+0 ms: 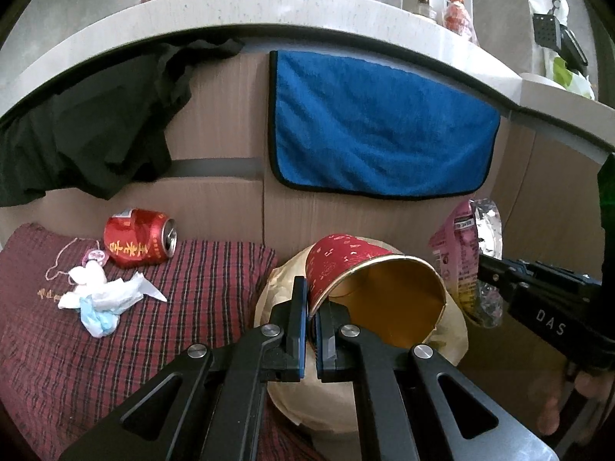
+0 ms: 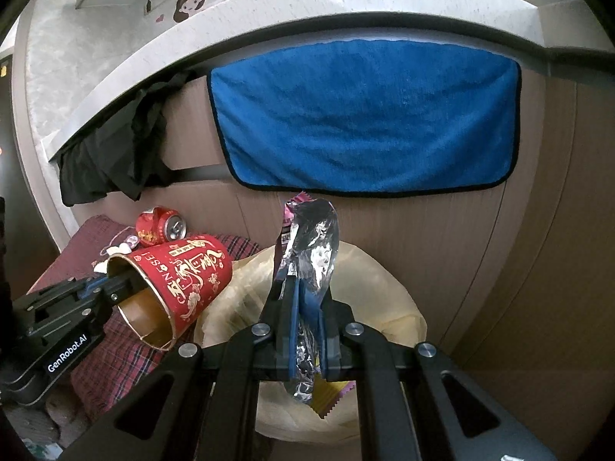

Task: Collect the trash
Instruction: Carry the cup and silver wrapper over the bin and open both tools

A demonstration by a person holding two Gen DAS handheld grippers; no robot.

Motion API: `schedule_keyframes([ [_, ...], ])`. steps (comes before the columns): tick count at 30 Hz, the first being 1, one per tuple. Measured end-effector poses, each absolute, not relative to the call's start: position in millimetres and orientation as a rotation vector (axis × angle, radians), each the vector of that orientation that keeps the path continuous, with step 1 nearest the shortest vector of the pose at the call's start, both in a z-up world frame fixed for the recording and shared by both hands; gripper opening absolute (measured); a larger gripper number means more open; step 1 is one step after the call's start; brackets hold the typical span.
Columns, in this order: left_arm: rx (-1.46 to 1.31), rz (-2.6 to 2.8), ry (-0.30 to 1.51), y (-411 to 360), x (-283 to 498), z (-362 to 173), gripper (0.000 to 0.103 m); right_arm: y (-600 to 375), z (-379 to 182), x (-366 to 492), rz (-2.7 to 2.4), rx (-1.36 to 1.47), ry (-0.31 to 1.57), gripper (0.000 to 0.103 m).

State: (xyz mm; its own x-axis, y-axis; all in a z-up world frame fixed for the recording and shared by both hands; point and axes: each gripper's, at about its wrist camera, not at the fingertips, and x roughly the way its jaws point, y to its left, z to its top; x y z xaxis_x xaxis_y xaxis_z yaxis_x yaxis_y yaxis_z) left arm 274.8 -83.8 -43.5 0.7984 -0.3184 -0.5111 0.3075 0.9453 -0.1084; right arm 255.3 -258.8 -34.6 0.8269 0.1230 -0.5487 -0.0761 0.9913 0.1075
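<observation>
My left gripper [image 1: 312,299] is shut on the rim of a red paper cup [image 1: 346,265] with a gold inside, held tilted over a cream bin bag [image 1: 457,330]. The cup [image 2: 180,280] and left gripper [image 2: 111,288] also show in the right wrist view. My right gripper [image 2: 305,288] is shut on a pink and silver foil snack wrapper [image 2: 311,246], held upright over the same bag [image 2: 384,299]. The wrapper [image 1: 461,253] shows at the right in the left wrist view. A crushed red can [image 1: 140,242] and crumpled white and blue tissues [image 1: 100,296] lie on a red plaid cushion [image 1: 115,345].
A blue towel [image 1: 380,126] and a black cloth [image 1: 88,130] hang from a grey counter edge [image 1: 230,11] in front of a wooden cabinet face. Bottles [image 1: 457,11] stand on the counter. A pink pendant on a cord [image 1: 94,255] lies by the can.
</observation>
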Motion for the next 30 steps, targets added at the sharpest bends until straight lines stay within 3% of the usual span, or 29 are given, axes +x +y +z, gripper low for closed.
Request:
schedule_keyframes([
  [14,-0.029,-0.333,0.583,-89.0,286.3,-52.8,0.003,-262.8,-47.5,266.0,0.113,0.107,0.61,0.008],
  [16,-0.038,-0.336,0.588,-88.9,288.5,-53.2,0.005,-263.8,-48.5,266.3,0.116,0.117,0.611,0.009],
  [17,-0.043,-0.342,0.591,-88.7,289.9,-53.4,0.006,-264.7,-49.4,266.3,0.115,0.125,0.609,0.016],
  [18,-0.057,-0.356,0.595,-87.8,291.7,-53.8,0.01,-264.9,-49.9,266.3,0.108,0.126,0.609,0.029],
  [19,-0.062,-0.359,0.598,-87.5,292.7,-54.1,0.021,-265.3,-50.4,265.9,0.1,0.125,0.608,0.034],
  [22,-0.068,-0.368,0.601,-86.6,293.6,-54.0,0.046,-267.1,-52.0,265.3,0.088,0.128,0.613,0.036],
  [30,-0.104,-0.389,0.604,-67.4,293.2,-43.4,0.047,-268.4,-47.6,264.8,0.068,0.13,0.621,0.036],
])
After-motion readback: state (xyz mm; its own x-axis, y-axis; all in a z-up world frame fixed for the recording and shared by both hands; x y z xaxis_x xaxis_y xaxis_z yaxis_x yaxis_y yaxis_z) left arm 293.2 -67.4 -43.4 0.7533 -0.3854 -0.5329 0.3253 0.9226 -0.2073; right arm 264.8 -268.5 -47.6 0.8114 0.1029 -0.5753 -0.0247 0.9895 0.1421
